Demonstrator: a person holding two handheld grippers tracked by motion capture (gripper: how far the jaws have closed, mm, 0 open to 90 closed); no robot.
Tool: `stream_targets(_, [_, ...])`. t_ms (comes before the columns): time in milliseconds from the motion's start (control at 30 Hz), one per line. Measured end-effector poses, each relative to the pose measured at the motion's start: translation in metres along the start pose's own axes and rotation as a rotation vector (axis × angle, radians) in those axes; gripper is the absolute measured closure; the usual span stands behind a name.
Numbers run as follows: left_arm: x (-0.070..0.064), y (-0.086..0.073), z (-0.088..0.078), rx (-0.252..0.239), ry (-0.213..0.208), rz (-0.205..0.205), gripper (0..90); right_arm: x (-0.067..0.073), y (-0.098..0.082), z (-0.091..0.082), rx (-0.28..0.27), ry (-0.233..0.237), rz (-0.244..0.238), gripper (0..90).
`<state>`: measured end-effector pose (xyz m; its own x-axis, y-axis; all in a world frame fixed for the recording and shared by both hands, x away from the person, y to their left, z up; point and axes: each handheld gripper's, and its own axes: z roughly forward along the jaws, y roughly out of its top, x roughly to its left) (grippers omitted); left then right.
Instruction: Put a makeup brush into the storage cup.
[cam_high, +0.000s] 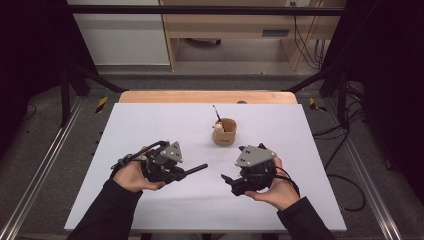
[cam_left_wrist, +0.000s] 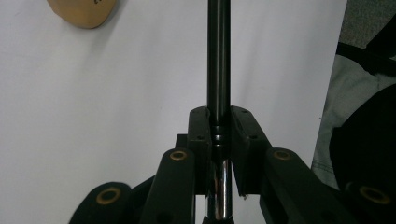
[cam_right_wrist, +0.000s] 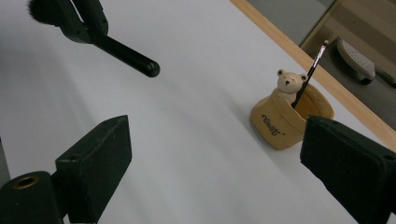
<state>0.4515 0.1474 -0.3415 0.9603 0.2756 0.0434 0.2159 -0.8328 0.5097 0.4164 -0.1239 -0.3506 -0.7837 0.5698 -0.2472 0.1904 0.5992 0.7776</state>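
A: Since the left gripper (cam_high: 175, 169) has its fingers (cam_left_wrist: 200, 135) closed tight on the black brush (cam_left_wrist: 218, 70), which way does the handle run?

B: Straight out ahead of them. In the left gripper view the chrome ferrule sits just behind the pads and the black handle runs forward past them, so the long axis lies in line with the gripper. From above, the free end points toward the right gripper (cam_high: 231, 181), nearly level over the white surface (cam_high: 165, 125).

A: And that right gripper?

B: Its fingers (cam_right_wrist: 93, 156) stand wide apart with nothing between them, well short of the handle's tip.

A: Where is the holder from the brush?

B: The tan bear-faced cup (cam_high: 224, 132) stands upright beyond both grippers, off to one side of the handle's line rather than ahead of it. In the right gripper view it sits just inside one of the open fingers, with a thin brush (cam_right_wrist: 308, 74) already leaning in it.

A: So which hand is nearer?

B: I'd judge the right hand (cam_high: 272, 187) slightly nearer the cup, but the left holds the brush. The handle must swing round toward the cup's mouth and tip upright before going in.
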Motion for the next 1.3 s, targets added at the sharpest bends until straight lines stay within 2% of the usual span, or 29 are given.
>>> stream_targets(367, [-0.002, 0.009, 0.003, 0.001, -0.015, 0.028, 78.6, 0.01, 0.008, 0.006, 0.057, 0.034, -0.072, 10.3])
stream_targets(767, [-0.007, 0.017, 0.01, 0.003, -0.041, 0.058, 78.7, 0.018, 0.011, 0.012, 0.09, 0.066, -0.135, 12.7])
stream_targets(800, [-0.008, 0.018, 0.011, 0.006, -0.045, 0.061, 78.6, 0.019, 0.012, 0.013, 0.093, 0.064, -0.124, 13.1])
stream_targets(833, [-0.008, 0.019, 0.012, 0.005, -0.045, 0.063, 78.6, 0.019, 0.012, 0.013, 0.098, 0.07, -0.147, 13.9])
stream_targets(1033, [-0.01, 0.023, 0.015, 0.008, -0.056, 0.072, 78.6, 0.021, 0.013, 0.013, 0.105, 0.077, -0.165, 18.5])
stream_targets(1300, [-0.012, 0.028, 0.019, 0.019, -0.068, 0.08, 78.6, 0.024, 0.012, 0.016, 0.13, 0.099, -0.216, 23.6])
